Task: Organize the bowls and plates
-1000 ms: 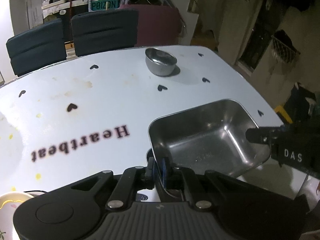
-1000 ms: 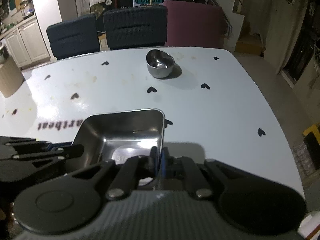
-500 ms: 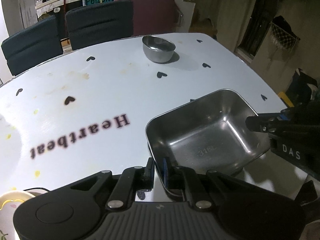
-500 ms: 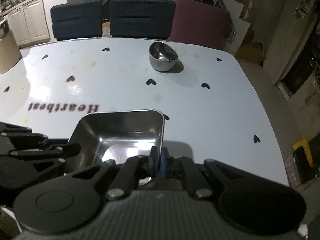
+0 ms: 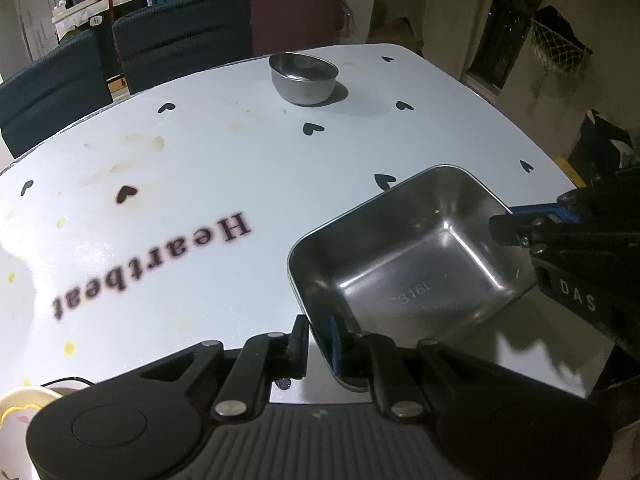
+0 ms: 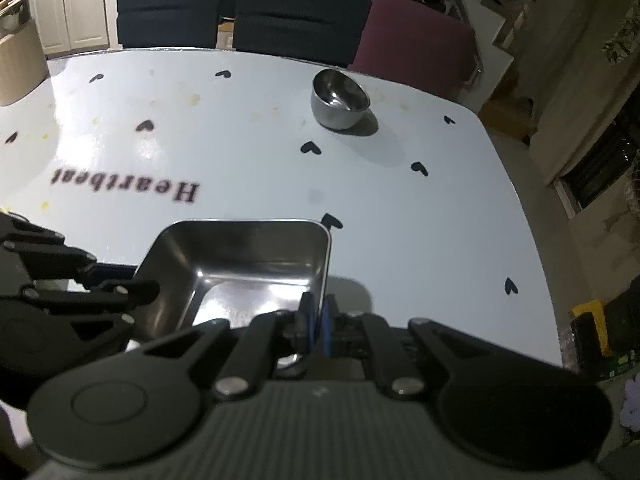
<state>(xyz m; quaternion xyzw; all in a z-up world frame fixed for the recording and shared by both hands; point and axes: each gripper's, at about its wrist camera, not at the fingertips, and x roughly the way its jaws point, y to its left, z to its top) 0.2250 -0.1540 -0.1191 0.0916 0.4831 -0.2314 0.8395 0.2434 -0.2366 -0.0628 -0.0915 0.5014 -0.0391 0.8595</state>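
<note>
In the left wrist view the left gripper (image 5: 318,338) is pinched on the near left wall of the square steel tray (image 5: 404,264), one pad outside and the blue pad inside the rim, and the tray hangs tilted above the near right part of the table (image 5: 240,168), with its shadow on the cloth below. The right gripper (image 5: 520,226) comes in from the right, its tips at the tray's opposite rim. The round bowl (image 5: 303,77) stands well apart at the far edge. In the right wrist view the right gripper (image 6: 316,322) is likewise clamped over the tray's (image 6: 240,256) right wall, close to the near corner, and the left gripper (image 6: 148,290) grips the left rim. The bowl (image 6: 340,98) sits far ahead and slightly right. With both pinches on thin, slick walls, the carry probably goes best if the two hands move together at the same height, keeping the tray level, no twisting between them, and set it down beside or under the bowl before either pinch lets go.
</note>
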